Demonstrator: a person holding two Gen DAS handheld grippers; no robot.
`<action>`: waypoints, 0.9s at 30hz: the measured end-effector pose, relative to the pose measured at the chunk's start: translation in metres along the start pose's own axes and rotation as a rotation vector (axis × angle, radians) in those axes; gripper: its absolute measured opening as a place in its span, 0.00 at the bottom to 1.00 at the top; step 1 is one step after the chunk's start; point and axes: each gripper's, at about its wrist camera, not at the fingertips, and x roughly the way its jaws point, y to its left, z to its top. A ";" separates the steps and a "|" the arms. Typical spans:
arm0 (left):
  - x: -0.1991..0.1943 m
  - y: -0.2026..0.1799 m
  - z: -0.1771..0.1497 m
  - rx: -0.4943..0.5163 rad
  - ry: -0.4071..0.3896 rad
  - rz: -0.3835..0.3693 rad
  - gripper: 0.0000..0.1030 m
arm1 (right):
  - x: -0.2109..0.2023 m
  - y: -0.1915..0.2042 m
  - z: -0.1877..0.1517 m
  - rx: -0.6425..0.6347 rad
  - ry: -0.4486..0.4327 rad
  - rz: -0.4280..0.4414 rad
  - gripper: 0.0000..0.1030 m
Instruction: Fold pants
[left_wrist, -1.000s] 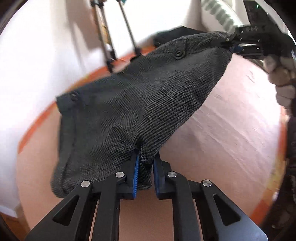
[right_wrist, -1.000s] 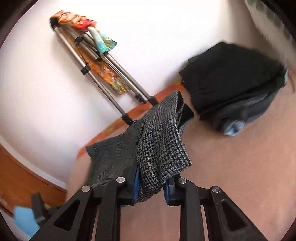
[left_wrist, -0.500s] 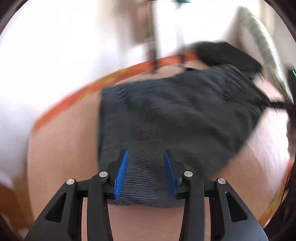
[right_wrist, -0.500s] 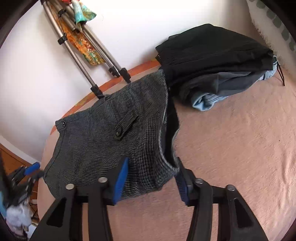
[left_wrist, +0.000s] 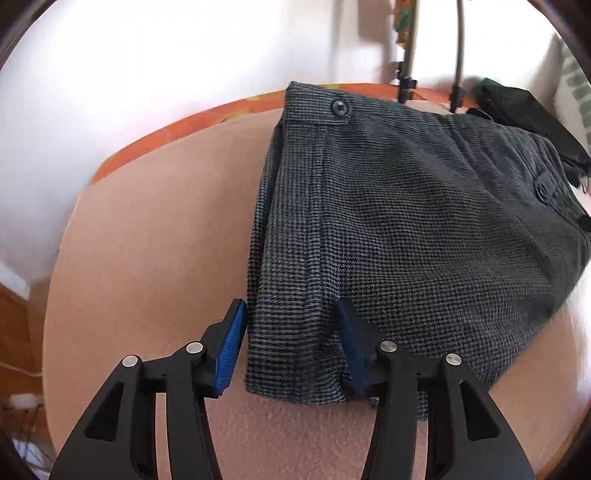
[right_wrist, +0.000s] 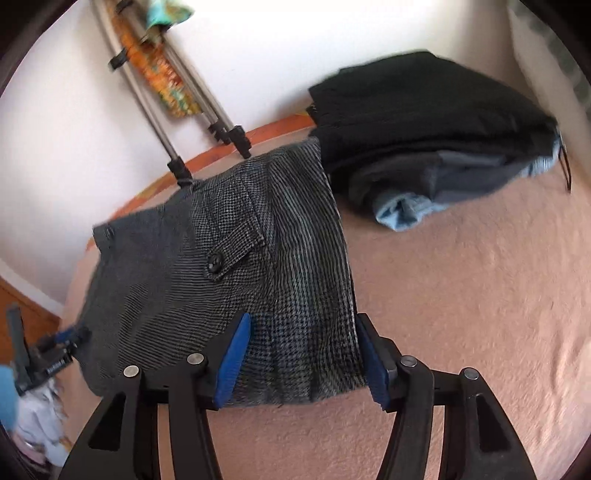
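Left wrist view. The left gripper points steeply down at the near edge of the grey checked pants, which lie folded flat on the pink bedcover. Its jaws are opening; the near left corner of the cloth lies between the blue pads, which stand clear of it, so nothing is pinched. The buttoned waistband lies ahead of the fingertips, at the far edge by the wall. Beyond the pants, ahead and to the right, sits a dark stack of clothes.

Right wrist view. The right gripper straddles the near right corner of the pants. Its jaws are also opening, and the cloth between them looks loose rather than clamped. A buttoned pocket flap faces up just ahead of the left finger. The stack of folded clothes lies ahead and to the right, touching or almost touching the pants' far corner. The left gripper shows far to the left, blurred.

Step in hand, as judged: release after laying a fold down. The next move would call for lifting both grippers clear without dragging the hem, then either smoothing the packet or gripping one edge for a further fold.
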 end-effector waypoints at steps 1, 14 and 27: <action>-0.003 0.000 -0.001 0.006 -0.006 0.009 0.50 | 0.001 -0.003 0.001 0.006 0.003 -0.002 0.58; -0.068 -0.063 0.017 0.158 -0.182 -0.054 0.50 | -0.013 -0.032 -0.019 0.231 -0.006 0.110 0.63; 0.001 -0.142 0.022 0.382 -0.186 0.022 0.51 | 0.006 -0.037 -0.039 0.425 0.008 0.334 0.58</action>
